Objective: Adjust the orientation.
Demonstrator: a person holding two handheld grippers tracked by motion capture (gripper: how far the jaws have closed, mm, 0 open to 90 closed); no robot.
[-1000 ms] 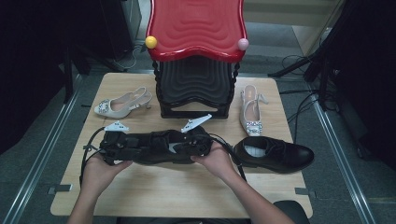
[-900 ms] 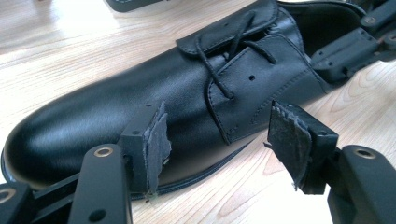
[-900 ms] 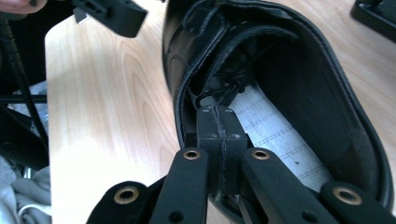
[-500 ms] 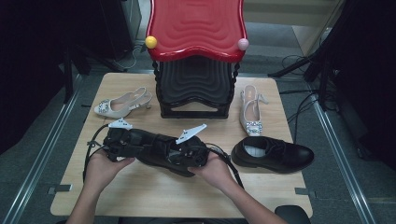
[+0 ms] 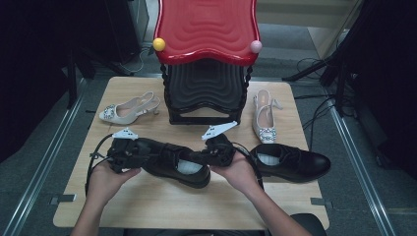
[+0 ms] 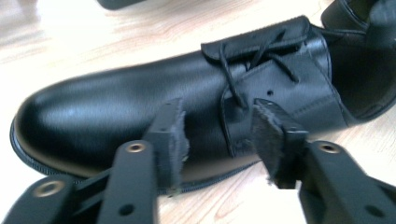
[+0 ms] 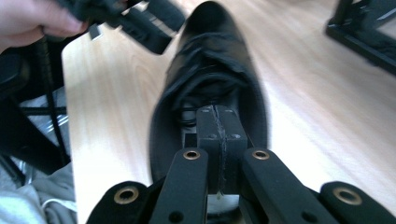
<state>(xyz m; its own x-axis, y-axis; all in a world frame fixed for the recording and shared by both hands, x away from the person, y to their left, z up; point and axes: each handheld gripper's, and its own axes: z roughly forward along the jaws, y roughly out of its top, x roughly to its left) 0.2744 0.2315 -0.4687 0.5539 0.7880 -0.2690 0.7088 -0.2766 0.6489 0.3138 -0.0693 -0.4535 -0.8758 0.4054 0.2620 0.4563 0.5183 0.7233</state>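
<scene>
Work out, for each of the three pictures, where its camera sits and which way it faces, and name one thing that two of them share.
High view: above the person's side, looking forward and down on the table; both forearms, the left gripper and right gripper show.
Left gripper view: rides the left gripper, looking along its parted jaws at the black shoe.
Right gripper view: rides the right gripper, jaws pressed together at the shoe's heel opening, looking toward its toe.
Shared: all three show the black shoe.

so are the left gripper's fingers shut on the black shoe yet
Not yet. In the left gripper view its fingers stand apart over the black shoe, a gap showing between the pads, though they have just been closing.
</scene>
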